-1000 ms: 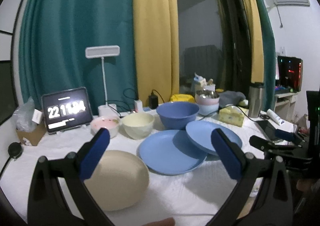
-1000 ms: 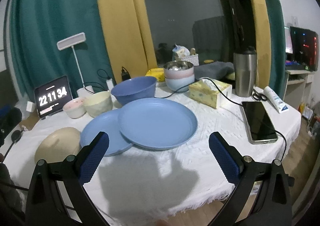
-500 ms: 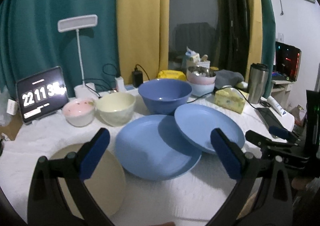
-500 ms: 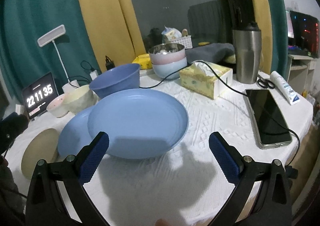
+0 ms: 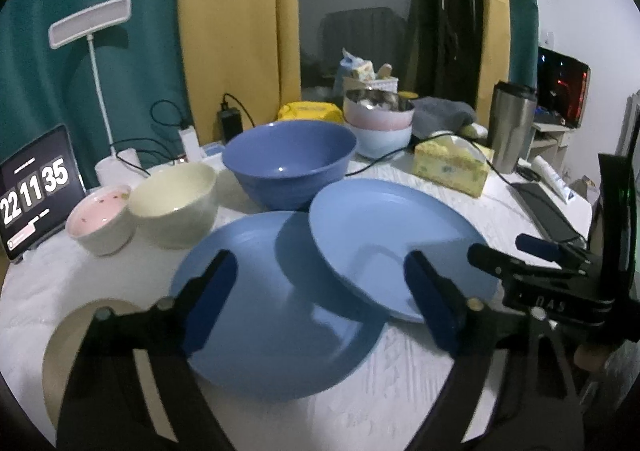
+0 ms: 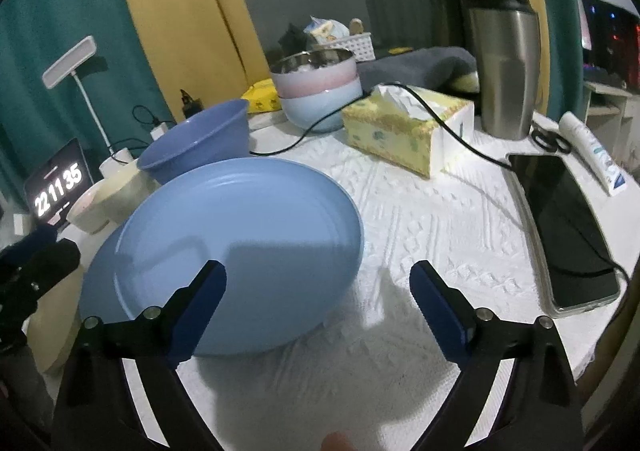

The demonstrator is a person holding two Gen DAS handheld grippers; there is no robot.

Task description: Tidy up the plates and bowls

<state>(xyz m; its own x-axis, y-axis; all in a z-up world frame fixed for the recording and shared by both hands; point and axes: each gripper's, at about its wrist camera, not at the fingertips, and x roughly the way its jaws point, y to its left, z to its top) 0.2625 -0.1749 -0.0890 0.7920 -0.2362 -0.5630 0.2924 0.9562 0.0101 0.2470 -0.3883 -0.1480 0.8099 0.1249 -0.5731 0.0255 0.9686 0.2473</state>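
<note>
Two blue plates overlap mid-table: the lower plate (image 5: 256,291) on the left, the upper plate (image 5: 400,235) resting on its right side. Behind them stand a blue bowl (image 5: 288,167), a cream bowl (image 5: 172,199) and a small pink bowl (image 5: 100,219). A beige plate (image 5: 64,343) lies at the near left. My left gripper (image 5: 320,287) hovers low over the lower plate, its jaws closing and touching nothing. My right gripper (image 6: 316,283) hangs at the near right rim of the upper plate (image 6: 240,243), its jaws closing and gripping nothing.
At the back stand a clock tablet (image 5: 36,187), a desk lamp (image 5: 90,21) and stacked pastel bowls (image 6: 320,87). To the right are a tissue box (image 6: 404,127) with a cable across it, a steel tumbler (image 6: 504,71), a phone (image 6: 568,227) and a tube (image 6: 592,151). The table edge is near right.
Both grippers have moved forward and down toward the blue plates, which now loom larger. Both pairs of jaws have narrowed a little.
</note>
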